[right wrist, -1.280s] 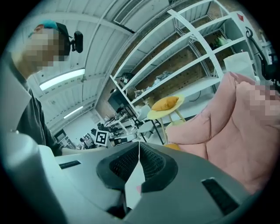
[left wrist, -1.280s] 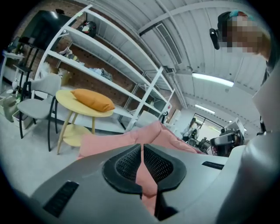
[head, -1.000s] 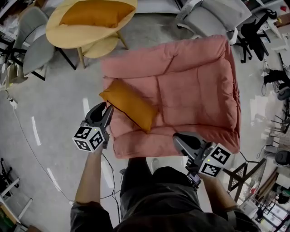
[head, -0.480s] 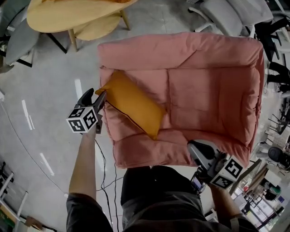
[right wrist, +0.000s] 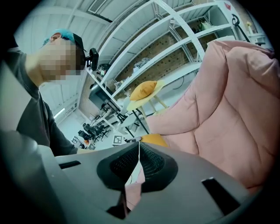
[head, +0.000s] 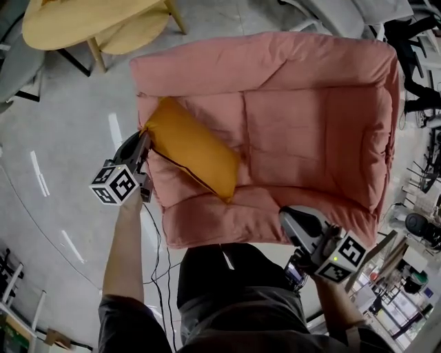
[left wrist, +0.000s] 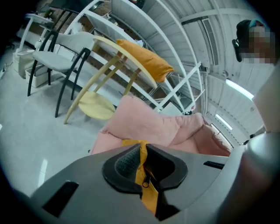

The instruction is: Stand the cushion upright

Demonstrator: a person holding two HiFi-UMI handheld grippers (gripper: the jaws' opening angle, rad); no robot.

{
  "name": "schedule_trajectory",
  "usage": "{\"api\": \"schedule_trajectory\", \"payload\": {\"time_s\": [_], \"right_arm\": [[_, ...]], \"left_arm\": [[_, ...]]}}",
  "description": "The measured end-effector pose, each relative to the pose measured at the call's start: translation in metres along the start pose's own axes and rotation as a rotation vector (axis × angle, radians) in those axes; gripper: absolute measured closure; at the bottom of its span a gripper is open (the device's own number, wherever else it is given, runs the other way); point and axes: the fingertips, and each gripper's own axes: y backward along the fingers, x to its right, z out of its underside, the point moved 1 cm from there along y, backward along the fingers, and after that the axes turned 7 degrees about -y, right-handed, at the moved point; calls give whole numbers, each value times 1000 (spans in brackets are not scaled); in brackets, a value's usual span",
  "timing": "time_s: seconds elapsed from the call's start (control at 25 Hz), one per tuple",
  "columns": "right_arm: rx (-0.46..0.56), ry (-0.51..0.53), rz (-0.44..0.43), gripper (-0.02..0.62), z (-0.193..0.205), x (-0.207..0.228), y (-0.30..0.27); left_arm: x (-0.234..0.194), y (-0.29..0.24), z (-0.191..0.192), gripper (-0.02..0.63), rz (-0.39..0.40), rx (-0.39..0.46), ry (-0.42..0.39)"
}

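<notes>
The left hand-held gripper [head: 143, 140] [left wrist: 143, 147] had just been closing its jaws, and they pinched a corner of the orange cushion [head: 190, 149] [left wrist: 149, 196]. In the left gripper view a fold of orange fabric ran between the ribbed pads, with a small zip pull [left wrist: 145, 182] hanging just behind the tips. Its marker cube [head: 114, 186] sat at the near end, held out on a bare forearm over the grey floor [head: 62, 138].

The right hand-held gripper [head: 285, 214] [right wrist: 139, 145] had its jaws pressed together, tip to tip, with nothing between them. It hovered by the front edge of the pink padded lounger [head: 310, 117] [right wrist: 232, 105], toward the lounger's right side, well apart from the orange cushion.

The orange cushion lay slantwise on the left part of the lounger's seat. Its upper corner reached the left side bolster, where the left hand-held gripper held it, and its lower corner pointed toward the front edge. The rest of the pink quilted seat and backrest was bare.

Beyond the lounger, at the upper left of the head view, stood a round yellow counter [head: 83, 17] [left wrist: 118, 46] on slanted wooden legs. In the left gripper view a second orange pillow [left wrist: 146, 61] rested on top of it, and a grey chair [left wrist: 57, 54] with black legs stood beside it. A thin dark cable [head: 155, 241] trailed over the floor near the person's left arm.
</notes>
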Motion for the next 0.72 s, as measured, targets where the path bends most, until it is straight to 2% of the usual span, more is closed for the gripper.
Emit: {"api": "schedule_trajectory", "payload": {"time_s": [0.2, 0.36, 0.56, 0.72], "right_arm": [[81, -42, -31, 578, -4, -15, 40], [133, -56, -36, 578, 4, -14, 93], [174, 15, -44, 578, 28, 1, 153], [228, -16, -36, 578, 39, 10, 194]], "left_arm": [[89, 25, -42, 565, 97, 131, -72], [184, 36, -66, 568, 171, 204, -214], [279, 35, -54, 569, 248, 200, -430], [341, 22, -20, 571, 309, 167, -493]]}}
